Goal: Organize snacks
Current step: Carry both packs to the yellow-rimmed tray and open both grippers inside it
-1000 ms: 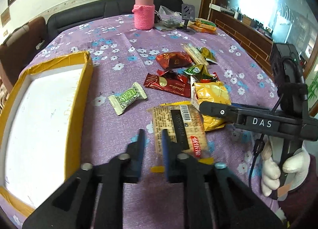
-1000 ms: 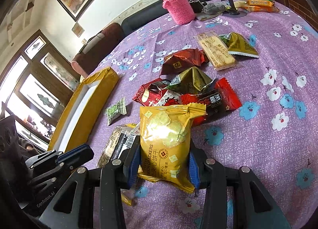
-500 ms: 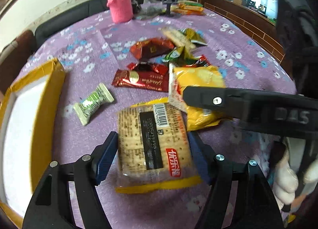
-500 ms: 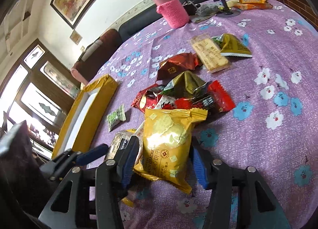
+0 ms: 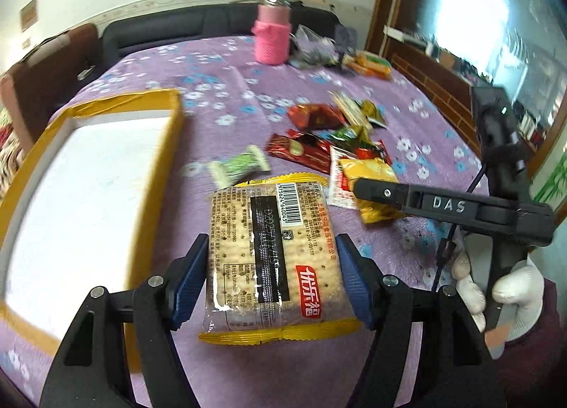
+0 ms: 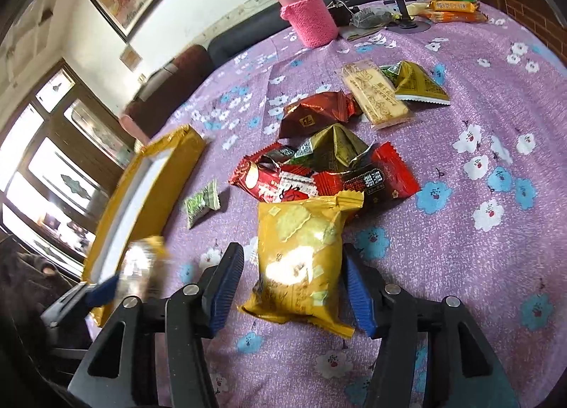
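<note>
I am pinching the cracker packet (image 5: 269,266) in my left gripper (image 5: 271,243), its 2 blue pads pressing on the packet's long sides after my jaws have just been opening wide enough to take it. The packet is hanging printed side up, barcode toward the far end, above the purple flowered tablecloth (image 6: 460,231). It is sitting just beside the yellow-rimmed box (image 5: 156,174), whose white floor is showing. In the right wrist view the same packet is showing as a blur in front of the box's near corner.

My right gripper (image 6: 292,252) is standing spread around the yellow snack bag (image 6: 297,259), and its jaws have just been opening further. The bag is lying on the cloth between the pads, with a gap showing at the left pad; whether the right pad is touching it I cannot tell. A white-gloved hand (image 5: 496,287) is holding that gripper's handle.

Beyond the bag, a heap of red and gold wrappers (image 6: 326,167) is lying on the cloth. 1 green candy (image 5: 241,165) is resting between the heap and the box.
</note>
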`<action>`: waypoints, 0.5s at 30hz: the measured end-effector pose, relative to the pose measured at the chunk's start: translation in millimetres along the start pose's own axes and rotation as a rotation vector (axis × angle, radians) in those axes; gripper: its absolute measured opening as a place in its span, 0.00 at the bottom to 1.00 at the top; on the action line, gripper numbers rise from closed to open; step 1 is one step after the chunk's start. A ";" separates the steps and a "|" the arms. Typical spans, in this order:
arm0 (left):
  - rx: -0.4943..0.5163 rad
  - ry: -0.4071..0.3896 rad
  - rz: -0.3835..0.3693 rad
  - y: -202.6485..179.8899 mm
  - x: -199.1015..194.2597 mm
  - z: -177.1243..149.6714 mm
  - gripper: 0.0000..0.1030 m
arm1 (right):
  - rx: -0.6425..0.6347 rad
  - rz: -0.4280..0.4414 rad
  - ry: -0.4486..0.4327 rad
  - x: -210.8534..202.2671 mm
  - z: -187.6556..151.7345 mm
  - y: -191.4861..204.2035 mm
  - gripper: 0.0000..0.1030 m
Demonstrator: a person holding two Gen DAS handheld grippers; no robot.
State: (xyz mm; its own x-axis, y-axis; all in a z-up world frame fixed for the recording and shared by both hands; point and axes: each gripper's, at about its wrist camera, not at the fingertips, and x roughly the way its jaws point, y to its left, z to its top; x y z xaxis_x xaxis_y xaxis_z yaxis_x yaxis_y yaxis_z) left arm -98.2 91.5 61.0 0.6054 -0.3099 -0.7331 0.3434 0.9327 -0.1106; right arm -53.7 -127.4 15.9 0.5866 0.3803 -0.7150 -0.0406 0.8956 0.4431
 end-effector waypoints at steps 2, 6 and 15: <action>-0.033 -0.020 0.013 14.2 -12.4 -4.1 0.67 | -0.046 -0.069 0.013 0.8 -1.9 10.2 0.63; -0.091 -0.056 0.027 39.2 -29.7 -10.3 0.67 | -0.142 -0.208 0.014 5.3 -5.7 24.6 0.62; -0.196 -0.115 0.073 93.8 -60.3 -20.4 0.67 | -0.142 -0.202 -0.019 -25.9 -14.7 34.3 0.44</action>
State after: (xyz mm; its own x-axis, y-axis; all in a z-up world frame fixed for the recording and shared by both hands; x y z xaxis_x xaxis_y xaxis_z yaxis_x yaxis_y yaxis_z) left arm -117.2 201.4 81.1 0.7051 -0.2492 -0.6639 0.1569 0.9678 -0.1967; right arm -82.2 -103.1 41.7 0.6098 0.1871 -0.7702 -0.0336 0.9770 0.2107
